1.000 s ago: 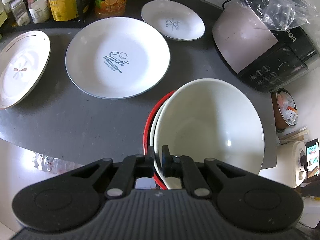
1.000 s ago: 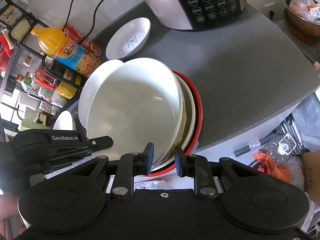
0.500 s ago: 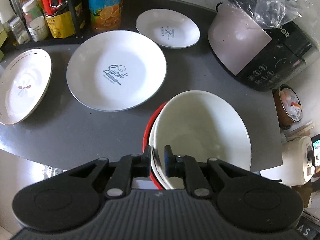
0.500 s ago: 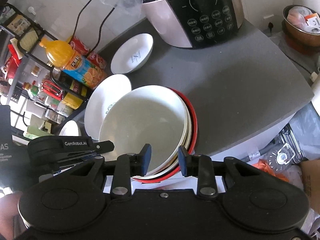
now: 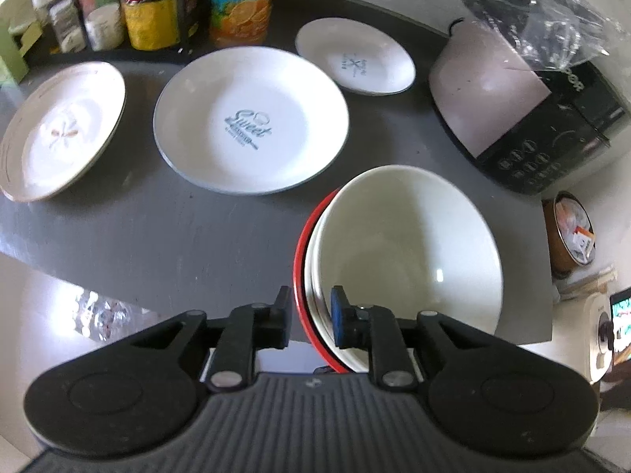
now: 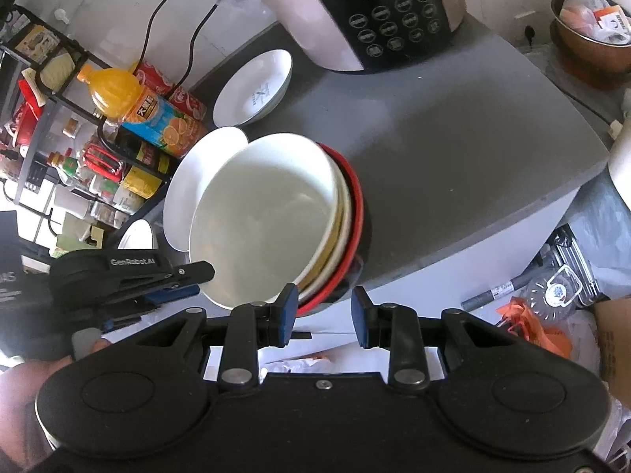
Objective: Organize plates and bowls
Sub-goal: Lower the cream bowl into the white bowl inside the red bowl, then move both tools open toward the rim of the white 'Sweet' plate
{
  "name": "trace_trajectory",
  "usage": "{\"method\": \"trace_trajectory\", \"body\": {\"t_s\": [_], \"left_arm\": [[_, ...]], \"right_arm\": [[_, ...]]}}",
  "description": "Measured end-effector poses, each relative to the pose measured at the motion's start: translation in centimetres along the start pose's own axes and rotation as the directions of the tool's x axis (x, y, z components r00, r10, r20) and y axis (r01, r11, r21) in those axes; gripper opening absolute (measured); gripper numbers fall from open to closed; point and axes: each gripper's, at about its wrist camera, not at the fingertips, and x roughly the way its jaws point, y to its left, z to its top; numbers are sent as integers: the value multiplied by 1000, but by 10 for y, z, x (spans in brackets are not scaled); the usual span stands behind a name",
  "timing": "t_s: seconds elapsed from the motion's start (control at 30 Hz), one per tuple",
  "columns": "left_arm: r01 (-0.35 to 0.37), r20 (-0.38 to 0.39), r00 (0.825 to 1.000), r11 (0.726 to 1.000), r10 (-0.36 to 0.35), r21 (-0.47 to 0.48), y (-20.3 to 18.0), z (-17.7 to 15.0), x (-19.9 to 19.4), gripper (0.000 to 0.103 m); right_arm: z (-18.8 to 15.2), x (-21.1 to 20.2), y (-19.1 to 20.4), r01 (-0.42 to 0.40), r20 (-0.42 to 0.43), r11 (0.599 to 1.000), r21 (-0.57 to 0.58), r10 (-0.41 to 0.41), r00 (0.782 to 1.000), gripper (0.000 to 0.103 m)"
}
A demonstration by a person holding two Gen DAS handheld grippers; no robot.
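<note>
A stack of bowls, a white one (image 5: 406, 252) nested in others with a red-rimmed one at the bottom, sits near the grey counter's front edge; it also shows in the right wrist view (image 6: 268, 216). My left gripper (image 5: 311, 315) is open, its jaws standing either side of the stack's near rim. My right gripper (image 6: 323, 309) is open just in front of the stack's rim, holding nothing. Behind lie a large "Sweet" plate (image 5: 250, 120), a small plate (image 5: 355, 57) and a flower-marked plate (image 5: 63, 130).
A rice cooker (image 5: 528, 106) under a plastic bag stands at the back right. An orange juice bottle (image 5: 242, 0) and jars line the back. The counter edge (image 6: 493, 236) drops off to clutter on the floor. A copper bowl (image 6: 591, 35) sits further right.
Both grippers have opened wider and let go of the bowl stack's rim. The stack now rests on the counter. Both grippers have drawn back slightly.
</note>
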Motion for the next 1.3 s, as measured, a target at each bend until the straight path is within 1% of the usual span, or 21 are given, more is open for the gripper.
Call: {"method": "trace_trajectory", "body": {"t_s": [0.07,0.23,0.33,0.43,0.47,0.53,0.6,0.63,0.67,0.7,0.73,0.8,0.87,0.97,1.1,1.3], "left_arm": [[0,0,1000,1000,0,-16,2,-1,3,19],[-16,0,1000,999,16,-42,1,-1,-1,19],[-3,16,1000,999,4,-33,0,-2,-11,19],[-8,27,1000,1000,9,-10,-2,-2,-20,19],[-9,32,999,1000,9,-3,-3,-2,-23,21],[-7,48,999,1000,7,1,-2,-1,-29,30],[-14,71,997,1000,14,1,2,1,-36,45],[-22,82,996,1000,22,-1,4,3,-38,49],[-27,94,995,1000,27,-4,6,4,-41,56],[-30,105,994,1000,31,-6,10,7,-43,62],[-35,113,993,999,36,-9,13,9,-46,65],[-43,131,990,999,44,-12,22,16,-49,76],[-52,144,988,999,53,-11,30,23,-49,80],[-53,155,986,998,54,-16,49,36,-48,83],[-32,164,986,999,33,-6,79,59,-45,83],[-14,163,986,1000,10,24,123,99,-39,84]], "right_arm": [[-1,-4,-4,1,5,1000,3,-1,1000,37],[0,-13,-7,-6,34,1000,1,6,999,42],[2,-14,-4,-9,46,1000,-17,10,999,44],[3,-12,3,-25,44,999,-30,26,999,47],[4,-11,5,-27,46,999,-35,28,999,50],[6,-11,12,-30,57,999,-44,33,998,54],[8,-9,20,-26,70,998,-56,30,997,56],[10,-8,24,-26,73,998,-59,30,997,60],[12,-7,28,-27,78,998,-60,32,996,63],[14,-5,32,-28,85,998,-63,33,996,64],[16,-2,38,-27,92,997,-69,34,995,65],[19,2,48,-22,105,997,-76,30,994,70],[23,7,60,-8,125,996,-87,19,992,82],[29,16,81,11,156,995,-102,5,988,83],[35,34,116,43,194,992,-117,-20,981,85],[37,62,161,75,215,993,-96,-53,975,86]]}}
